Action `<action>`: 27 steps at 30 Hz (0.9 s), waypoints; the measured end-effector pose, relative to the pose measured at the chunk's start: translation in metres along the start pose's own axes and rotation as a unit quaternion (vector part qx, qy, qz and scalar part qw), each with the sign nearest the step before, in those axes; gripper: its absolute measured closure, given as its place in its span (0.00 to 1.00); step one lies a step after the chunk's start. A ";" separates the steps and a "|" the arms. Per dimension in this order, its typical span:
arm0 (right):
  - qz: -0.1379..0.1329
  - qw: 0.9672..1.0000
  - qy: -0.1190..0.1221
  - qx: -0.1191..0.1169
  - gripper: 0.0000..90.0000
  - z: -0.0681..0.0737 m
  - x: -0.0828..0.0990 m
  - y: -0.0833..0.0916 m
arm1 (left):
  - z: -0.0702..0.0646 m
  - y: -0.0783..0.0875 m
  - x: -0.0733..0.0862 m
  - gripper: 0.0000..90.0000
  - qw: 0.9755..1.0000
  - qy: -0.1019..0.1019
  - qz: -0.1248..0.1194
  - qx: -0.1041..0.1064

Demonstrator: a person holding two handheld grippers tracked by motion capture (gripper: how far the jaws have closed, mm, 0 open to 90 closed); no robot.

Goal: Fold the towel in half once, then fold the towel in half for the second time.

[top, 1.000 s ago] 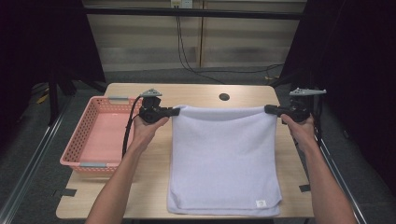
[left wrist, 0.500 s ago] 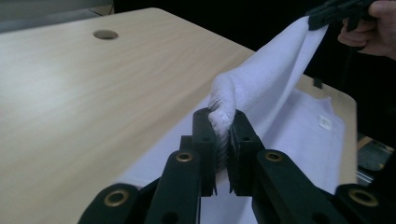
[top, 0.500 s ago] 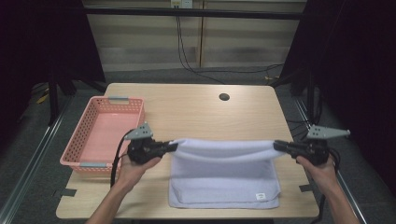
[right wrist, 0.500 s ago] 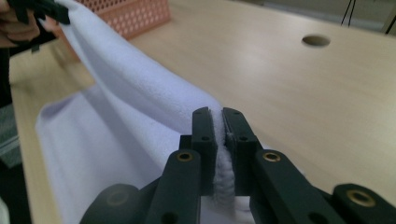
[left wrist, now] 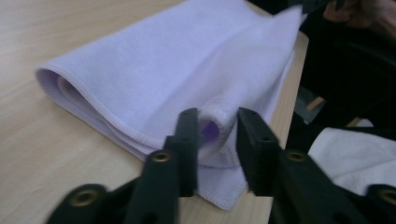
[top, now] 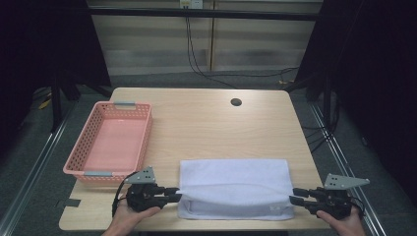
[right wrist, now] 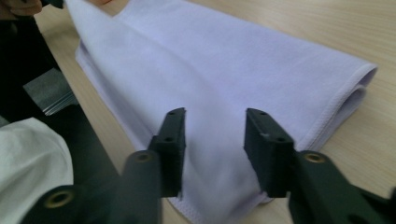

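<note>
the pale lilac towel (top: 235,187) lies folded in half on the bench (top: 206,128), near its 6 o'clock edge, fold line toward 12 o'clock. the left tongs (top: 172,194) sit at the towel's 9 o'clock end; their jaws have just been opening, and a puckered towel corner stands loose between them, not pinched. the right tongs (top: 297,195) sit at the 3 o'clock end, jaws also just opened, parted over the towel's corner without pressing it. a pink basket (top: 93,169) stands at 9 o'clock.
</note>
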State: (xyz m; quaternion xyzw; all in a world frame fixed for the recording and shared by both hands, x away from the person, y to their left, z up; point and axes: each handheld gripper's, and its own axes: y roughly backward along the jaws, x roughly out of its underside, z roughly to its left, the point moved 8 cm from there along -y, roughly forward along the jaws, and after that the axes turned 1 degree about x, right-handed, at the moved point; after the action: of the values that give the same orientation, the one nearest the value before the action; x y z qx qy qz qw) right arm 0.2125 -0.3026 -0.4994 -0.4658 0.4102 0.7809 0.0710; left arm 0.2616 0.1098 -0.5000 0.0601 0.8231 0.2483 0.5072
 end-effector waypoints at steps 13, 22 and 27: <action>0.054 0.998 -0.018 0.030 0.58 -0.023 -0.008 -0.058 | 0.044 -0.055 -0.004 0.66 0.994 0.004 0.089 -0.066; 0.088 0.992 -0.003 0.090 0.62 -0.045 -0.001 -0.073 | 0.061 -0.073 -0.009 0.62 0.994 0.013 0.085 -0.073; 0.075 0.991 -0.015 0.106 0.72 -0.071 -0.003 -0.068 | 0.059 -0.083 -0.017 0.58 0.994 0.017 0.081 -0.070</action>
State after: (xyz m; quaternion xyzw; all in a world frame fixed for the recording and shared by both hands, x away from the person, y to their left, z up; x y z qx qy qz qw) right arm 0.2949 -0.3077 -0.5525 -0.4120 0.5237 0.7426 0.0672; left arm 0.3335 0.0522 -0.5473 0.0869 0.8047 0.3464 0.4742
